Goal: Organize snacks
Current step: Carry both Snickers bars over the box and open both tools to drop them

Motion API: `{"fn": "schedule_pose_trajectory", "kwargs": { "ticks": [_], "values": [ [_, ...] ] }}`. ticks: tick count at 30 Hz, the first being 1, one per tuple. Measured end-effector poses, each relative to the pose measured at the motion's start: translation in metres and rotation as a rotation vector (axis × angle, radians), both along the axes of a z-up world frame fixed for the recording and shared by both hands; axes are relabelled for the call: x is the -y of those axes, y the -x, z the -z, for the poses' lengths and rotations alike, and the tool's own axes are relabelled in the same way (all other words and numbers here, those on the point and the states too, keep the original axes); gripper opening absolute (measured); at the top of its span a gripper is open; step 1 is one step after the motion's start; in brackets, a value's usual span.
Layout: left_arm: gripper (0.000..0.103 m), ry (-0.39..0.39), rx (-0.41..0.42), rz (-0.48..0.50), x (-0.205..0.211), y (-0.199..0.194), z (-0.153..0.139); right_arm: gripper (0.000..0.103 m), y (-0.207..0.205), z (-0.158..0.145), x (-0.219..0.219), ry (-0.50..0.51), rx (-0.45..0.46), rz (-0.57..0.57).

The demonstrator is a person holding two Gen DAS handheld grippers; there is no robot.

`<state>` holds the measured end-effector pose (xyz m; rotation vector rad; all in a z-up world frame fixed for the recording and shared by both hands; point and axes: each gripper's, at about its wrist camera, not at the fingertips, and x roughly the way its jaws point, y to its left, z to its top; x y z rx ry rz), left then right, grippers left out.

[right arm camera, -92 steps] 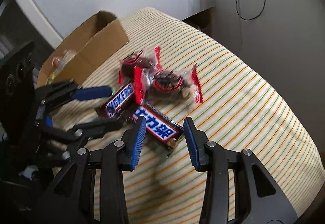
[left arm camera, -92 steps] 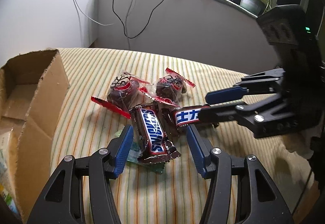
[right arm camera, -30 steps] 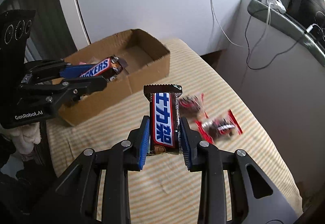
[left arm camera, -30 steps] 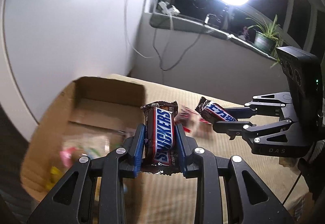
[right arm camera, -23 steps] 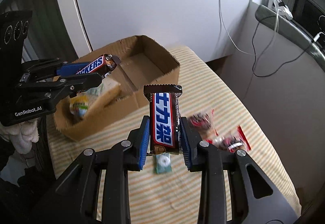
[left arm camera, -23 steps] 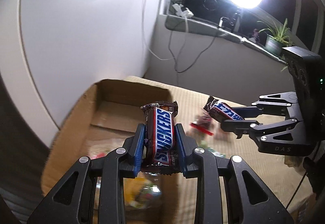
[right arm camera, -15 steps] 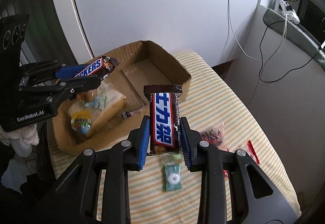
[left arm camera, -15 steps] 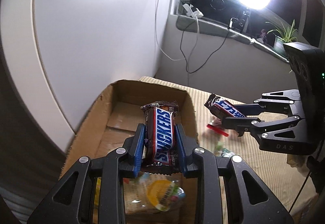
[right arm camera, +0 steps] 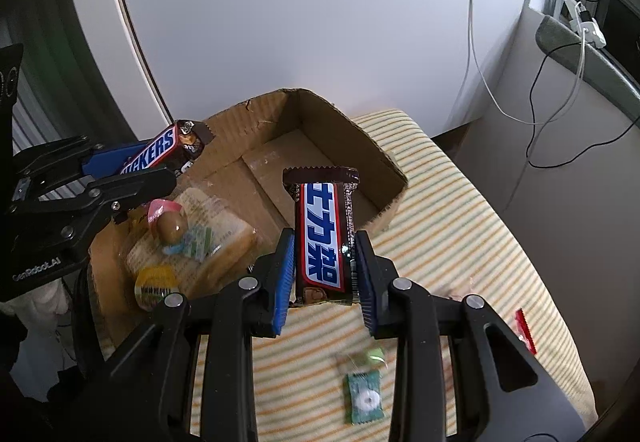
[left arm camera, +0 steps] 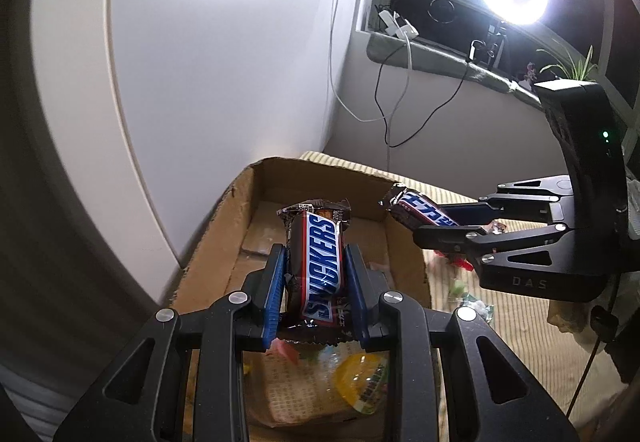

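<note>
We hold one bar in each gripper. The left gripper is clenched on the Snickers bar, blue pads pressing its long sides. The right gripper is clenched in the same way on the second bar, whose wrapper carries white characters on a blue band.

Key relation: the cardboard box is the drop target. In the left wrist view the box interior fills the centre and lower centre of the frame, directly beneath and ahead of the Snickers bar, so we judge the left gripper the nearer and ready to release. In the right wrist view the box lies in the centre and left of the frame; the second bar sits over its near right wall, not clearly over the interior.

Each bar's long axis runs along the fingers, far end protruding past the tips toward the box.

Appearance: both wrappers are dark brown, glossy, crimped at the ends, undamaged.

The box already holds packaged snacks. A green wrapped candy lies on the striped cloth, lower centre.
</note>
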<state>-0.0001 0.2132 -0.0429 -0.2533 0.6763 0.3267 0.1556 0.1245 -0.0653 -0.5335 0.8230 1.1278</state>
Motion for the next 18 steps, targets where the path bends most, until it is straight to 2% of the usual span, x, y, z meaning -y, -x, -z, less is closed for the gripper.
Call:
{"fn": "schedule_pose_trajectory", "kwargs": {
  "ticks": [18],
  "values": [
    [0.028, 0.017, -0.017, -0.025, -0.006, 0.002, 0.003, 0.03, 0.006, 0.013, -0.035, 0.031, 0.006, -0.02]
  ]
}}
